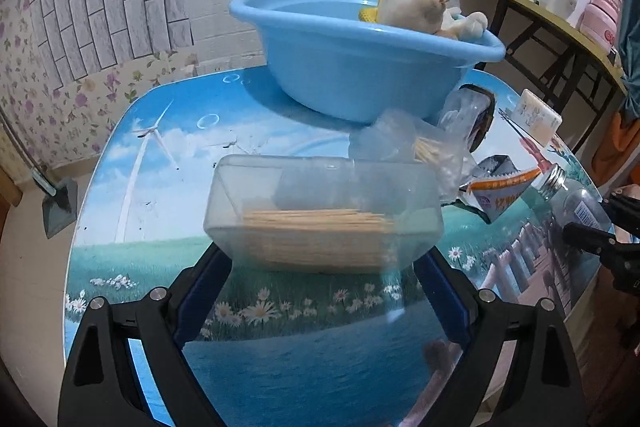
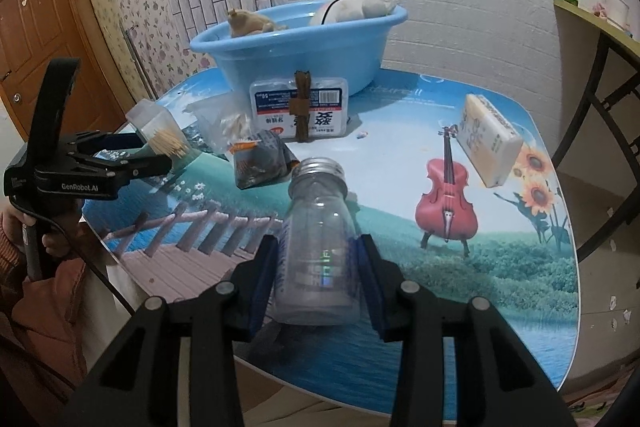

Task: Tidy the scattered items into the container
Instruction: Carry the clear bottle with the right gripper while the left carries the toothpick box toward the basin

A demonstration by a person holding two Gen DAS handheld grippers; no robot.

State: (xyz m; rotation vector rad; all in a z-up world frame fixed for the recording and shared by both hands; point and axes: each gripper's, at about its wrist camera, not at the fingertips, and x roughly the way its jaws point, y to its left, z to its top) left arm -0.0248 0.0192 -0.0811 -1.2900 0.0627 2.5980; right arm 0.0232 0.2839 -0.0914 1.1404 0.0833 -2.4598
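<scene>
my left fingers (image 1: 324, 259) grip the clear plastic toothpick box (image 1: 320, 211) over the tabletop (image 1: 168, 187). only my right view shows my right fingers (image 2: 318, 267) closed on the clear plastic bottle (image 2: 316, 247), before the light blue basin (image 2: 304, 47).

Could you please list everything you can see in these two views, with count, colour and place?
basin: one, light blue, far side of table
plush toys: at least two, beige and white, inside basin
toothpick box: one, clear, with wooden sticks, between left gripper's pads
bottle: one, clear with silver cap, between right gripper's pads
white pack: one, white and blue label, brown strap across it, before basin
snack bag: one, dark with orange, table centre
clear bag: one, transparent, beside snack bag
tissue pack: one, cream, right side of table
table: one, printed scenery
left gripper: black, blue pads
right gripper: black, blue pads
hand: one, on left gripper's handle
</scene>
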